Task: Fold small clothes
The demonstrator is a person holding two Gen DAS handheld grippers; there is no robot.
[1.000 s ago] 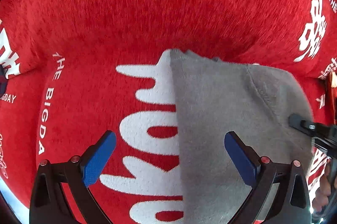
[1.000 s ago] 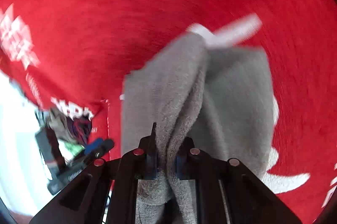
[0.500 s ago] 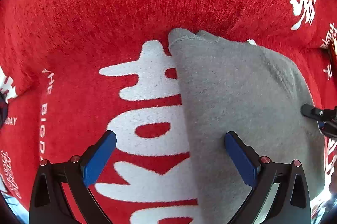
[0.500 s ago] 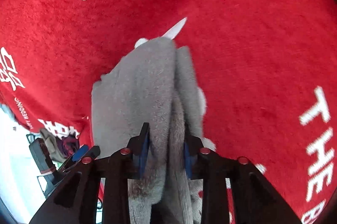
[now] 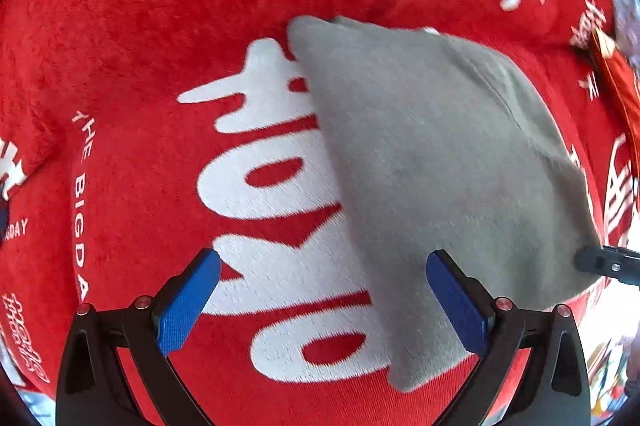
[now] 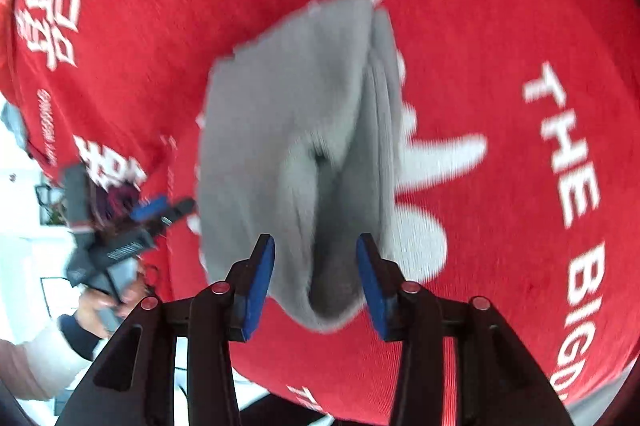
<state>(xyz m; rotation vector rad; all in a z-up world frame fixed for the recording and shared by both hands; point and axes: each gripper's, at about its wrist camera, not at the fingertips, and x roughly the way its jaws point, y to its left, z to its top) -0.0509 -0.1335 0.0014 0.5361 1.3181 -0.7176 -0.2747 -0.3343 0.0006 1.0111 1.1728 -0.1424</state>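
Change: your right gripper (image 6: 316, 278) has let go; its fingers, shut on the grey garment (image 5: 432, 162) a second ago, now stand apart.
Right fingers: partly spread, a grey fold lying loose between the pads.
Left gripper (image 5: 324, 302): fingers wide, holding nothing.
Garment: folded on the red cloth (image 5: 168, 26), its near corner just inside your left gripper's right finger.

Left tongs (image 5: 323, 300): matte black angular frame, textured blue pads (image 5: 188, 306) on the inner faces, small red-capped screws along the arms.
Right tongs (image 6: 316, 284): same black frame, blue pads (image 6: 260, 282), four red-capped screws.
Left hand (image 6: 108, 300): bare skin, dark cuff, pale sleeve, blurred.
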